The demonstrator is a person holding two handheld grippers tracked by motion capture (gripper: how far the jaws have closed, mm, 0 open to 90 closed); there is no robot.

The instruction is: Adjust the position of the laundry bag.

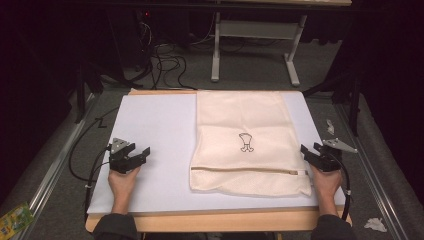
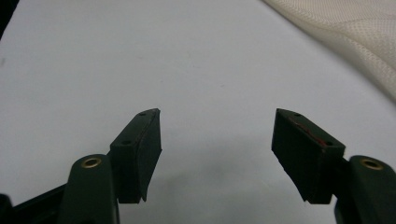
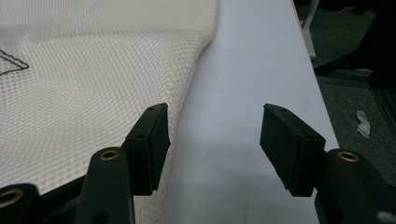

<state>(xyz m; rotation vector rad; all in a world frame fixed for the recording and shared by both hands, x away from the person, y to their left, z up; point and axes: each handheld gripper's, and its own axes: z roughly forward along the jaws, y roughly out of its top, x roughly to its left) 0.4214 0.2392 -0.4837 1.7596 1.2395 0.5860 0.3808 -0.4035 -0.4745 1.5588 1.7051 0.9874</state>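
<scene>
White board (image 1: 150, 130) covers the table top, and dark floor lies all around. On its right half lies a cream mesh laundry bag (image 1: 245, 120) with a zip near the front. The left gripper (image 1: 141, 154) is wide open over bare board, holding nothing. The right gripper (image 1: 305, 149) is wide open too, empty, just beside the bag's right edge. The small drawing on the bag is hard to make out.

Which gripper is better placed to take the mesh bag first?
Right, probably. The right gripper sits open at the mesh bag edge; the left gripper, also open, is farther away over the bare white board.
</scene>
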